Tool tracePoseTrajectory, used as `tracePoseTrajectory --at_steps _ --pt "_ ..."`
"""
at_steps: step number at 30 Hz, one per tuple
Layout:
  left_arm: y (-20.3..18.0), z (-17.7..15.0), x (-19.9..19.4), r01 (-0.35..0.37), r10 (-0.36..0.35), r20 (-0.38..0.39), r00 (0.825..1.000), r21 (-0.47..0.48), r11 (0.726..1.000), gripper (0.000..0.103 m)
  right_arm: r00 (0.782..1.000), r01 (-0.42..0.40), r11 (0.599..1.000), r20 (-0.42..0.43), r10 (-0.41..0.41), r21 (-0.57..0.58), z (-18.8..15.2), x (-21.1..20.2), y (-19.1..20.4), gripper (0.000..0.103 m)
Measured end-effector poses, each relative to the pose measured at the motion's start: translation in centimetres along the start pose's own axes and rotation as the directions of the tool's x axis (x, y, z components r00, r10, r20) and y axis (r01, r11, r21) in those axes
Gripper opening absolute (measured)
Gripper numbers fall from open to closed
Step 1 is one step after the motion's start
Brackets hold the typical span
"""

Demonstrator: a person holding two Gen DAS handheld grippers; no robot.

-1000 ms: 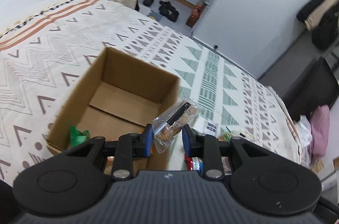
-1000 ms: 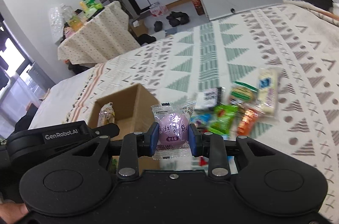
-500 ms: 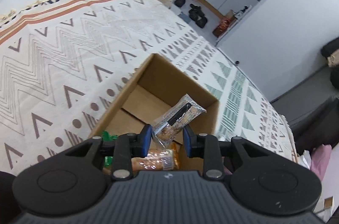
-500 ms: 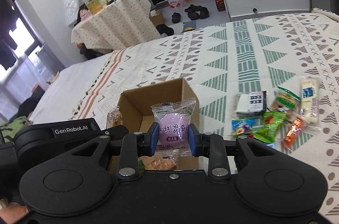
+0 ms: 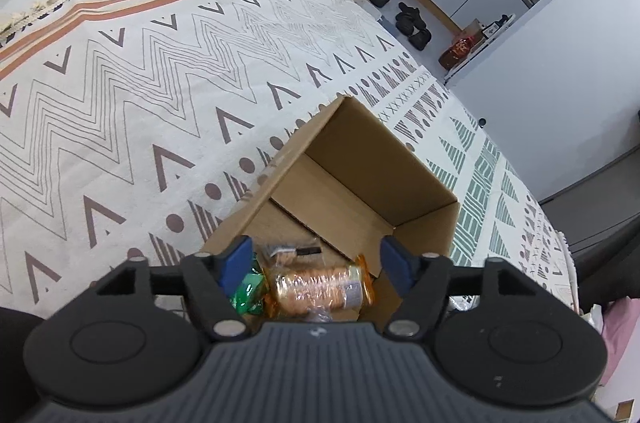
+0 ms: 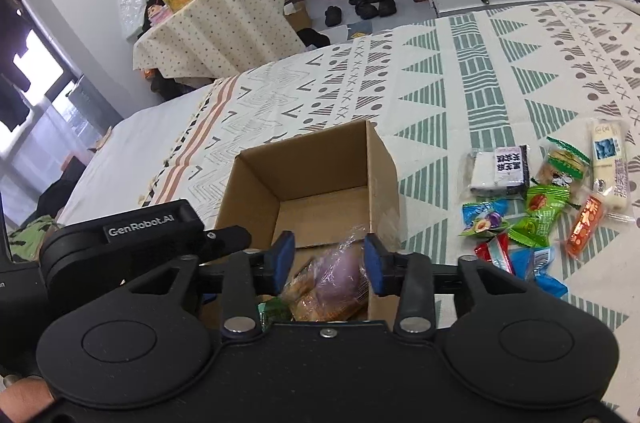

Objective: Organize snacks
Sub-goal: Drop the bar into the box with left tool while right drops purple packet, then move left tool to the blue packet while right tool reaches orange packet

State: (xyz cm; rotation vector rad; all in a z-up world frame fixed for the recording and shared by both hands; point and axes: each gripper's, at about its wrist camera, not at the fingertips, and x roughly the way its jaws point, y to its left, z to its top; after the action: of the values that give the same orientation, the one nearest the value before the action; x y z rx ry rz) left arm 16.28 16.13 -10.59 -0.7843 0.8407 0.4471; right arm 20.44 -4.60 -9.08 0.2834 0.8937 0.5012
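An open cardboard box (image 5: 380,159) (image 6: 312,159) stands on the patterned bedspread. My left gripper (image 5: 318,265) is open and empty above its near end. Below it lie an orange-wrapped roll (image 5: 320,289), a green packet (image 5: 246,297) and the clear nut bar (image 5: 288,249). My right gripper (image 6: 328,261) is open above the box. The purple snack packet (image 6: 344,269) lies in the box just below its jaws. Several loose snacks (image 6: 536,199) lie on the bed to the right of the box.
The other gripper's black body (image 6: 132,243) sits left of the box in the right wrist view. A draped table with bottles (image 6: 208,19) stands beyond the bed. Shoes (image 6: 368,3) lie on the floor by white cabinets.
Both grippers opened over the box. The nut bar dropped from the left gripper and the purple packet dropped from the right gripper into the box.
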Motion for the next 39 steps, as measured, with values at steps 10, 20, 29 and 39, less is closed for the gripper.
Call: tracePoseTrajectory --at_steps 10,20,29,39 --pt "-2.3 -1.8 -0.1 -0.004 0.004 -0.004 1.000 0.094 0.996 0.078 0.998 0.065 0.996 0.013 -0.066 0.057 -0.4 -2.1 -3.8 0.045" --pt "-5.7 -4.8 -0.5 0.037 -0.036 -0.009 0.999 0.243 0.969 0.084 0.993 0.116 0.989 0.020 -0.119 0.088 -1.3 -4.5 -7.9 0.054" --pt "-8.8 -7.6 -0.9 0.090 -0.088 -0.023 0.996 0.363 0.927 0.093 0.989 0.138 0.982 0.033 -0.143 0.127 -1.7 -6.3 -11.1 0.057" --pt "-11.5 -10.8 -1.0 0.114 -0.122 -0.010 0.992 0.435 0.893 0.095 0.987 0.128 0.977 0.077 -0.143 0.168 -2.3 -8.3 -14.9 0.077"
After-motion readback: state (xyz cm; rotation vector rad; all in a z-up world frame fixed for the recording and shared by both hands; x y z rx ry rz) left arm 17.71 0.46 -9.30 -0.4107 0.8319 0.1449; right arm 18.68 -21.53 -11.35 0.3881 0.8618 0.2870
